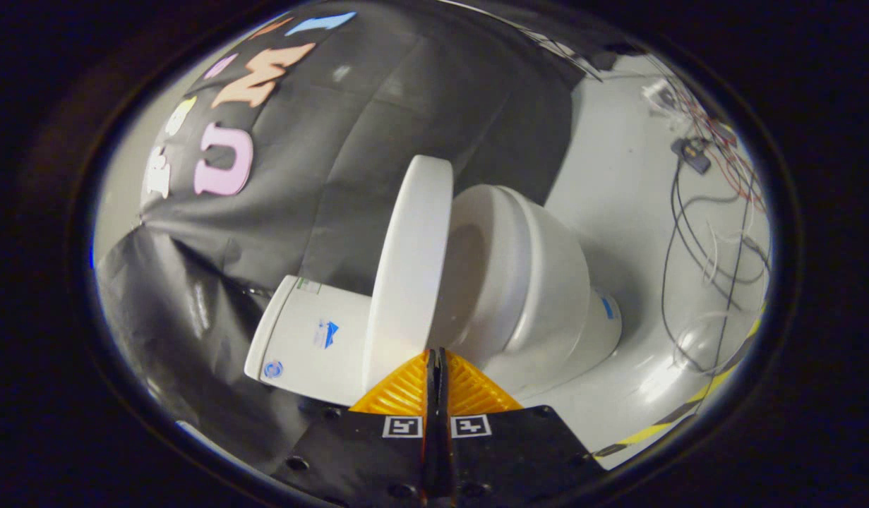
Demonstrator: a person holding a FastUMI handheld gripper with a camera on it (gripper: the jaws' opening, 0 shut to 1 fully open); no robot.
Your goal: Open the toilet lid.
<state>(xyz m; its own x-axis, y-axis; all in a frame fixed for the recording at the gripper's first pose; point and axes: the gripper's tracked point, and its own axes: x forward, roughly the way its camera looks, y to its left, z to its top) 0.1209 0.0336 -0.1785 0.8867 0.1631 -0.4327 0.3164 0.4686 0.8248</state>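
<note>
A white toilet stands on the grey floor, and the whole view is rolled to one side. Its lid [409, 268] is raised, standing up from the seat [490, 261] and leaning toward the cistern [310, 339]. The bowl [554, 296] lies beyond the seat. My gripper [435, 355] is shut, its two fingers pressed together with nothing between them. The fingertips sit just at the lid's near edge; I cannot tell whether they touch it.
Black cloth forms the wall behind the cistern. Loose dark and red cables [709, 233] and a small black box [690, 154] lie on the grey floor beyond the bowl. A yellow-and-black tape strip [688, 406] runs along the floor near the bowl's base.
</note>
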